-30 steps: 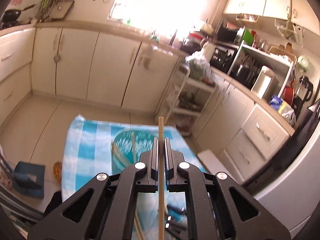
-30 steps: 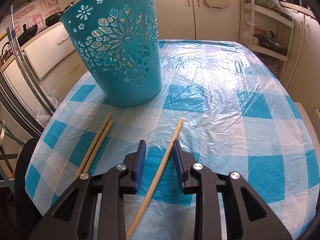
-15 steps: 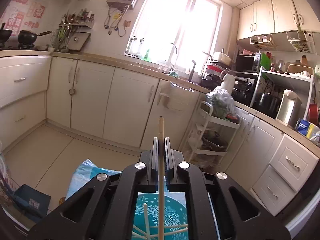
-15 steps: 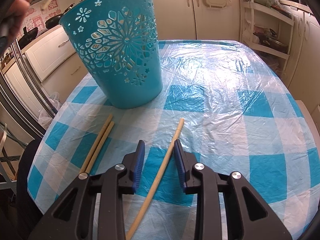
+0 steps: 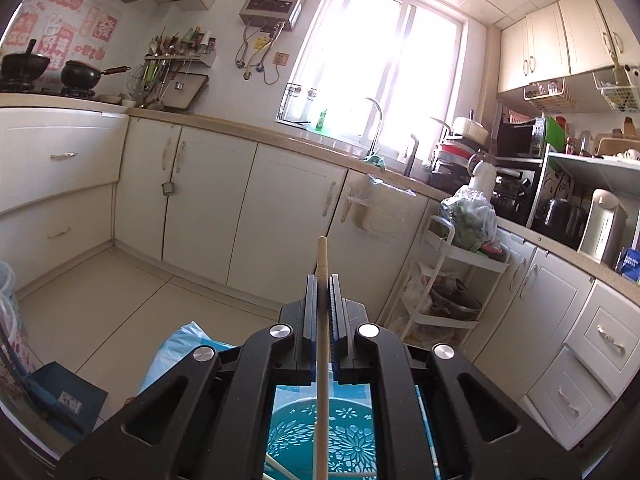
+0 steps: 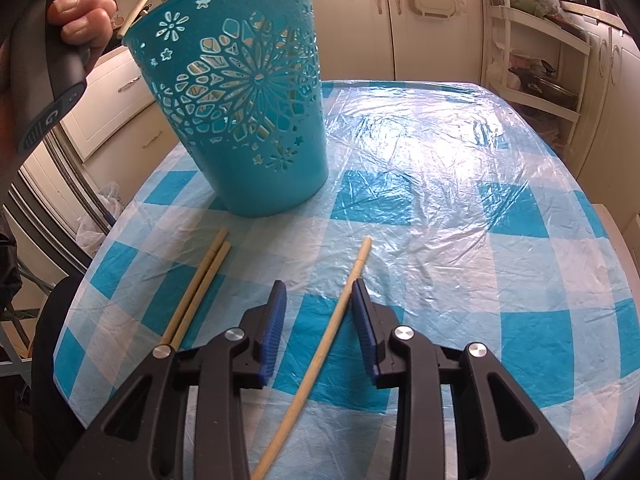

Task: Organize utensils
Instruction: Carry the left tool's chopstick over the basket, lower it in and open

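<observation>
My left gripper (image 5: 323,280) is shut on a wooden chopstick (image 5: 321,344) that runs upright between its pads, directly above the mouth of the teal cut-out basket (image 5: 320,436). In the right wrist view the same basket (image 6: 248,92) stands on the checked table at the far left, with a hand (image 6: 82,12) holding the left gripper's handle over its rim. My right gripper (image 6: 318,286) hovers low over the cloth, its jaws opening, with a single chopstick (image 6: 340,312) lying on the table between them, untouched. Two more chopsticks (image 6: 196,292) lie side by side to its left.
The table wears a blue-and-white checked cloth (image 6: 460,208) under clear plastic. Kitchen cabinets (image 5: 248,208) line the far walls, and a white wire trolley (image 5: 448,280) stands beyond the table's far end. A refrigerator's edge (image 6: 44,200) sits left of the table.
The left gripper tilted up and moved over the basket with its chopstick, so the view went from the tabletop to the kitchen. The right gripper's jaws widened slightly around the lying chopstick.
</observation>
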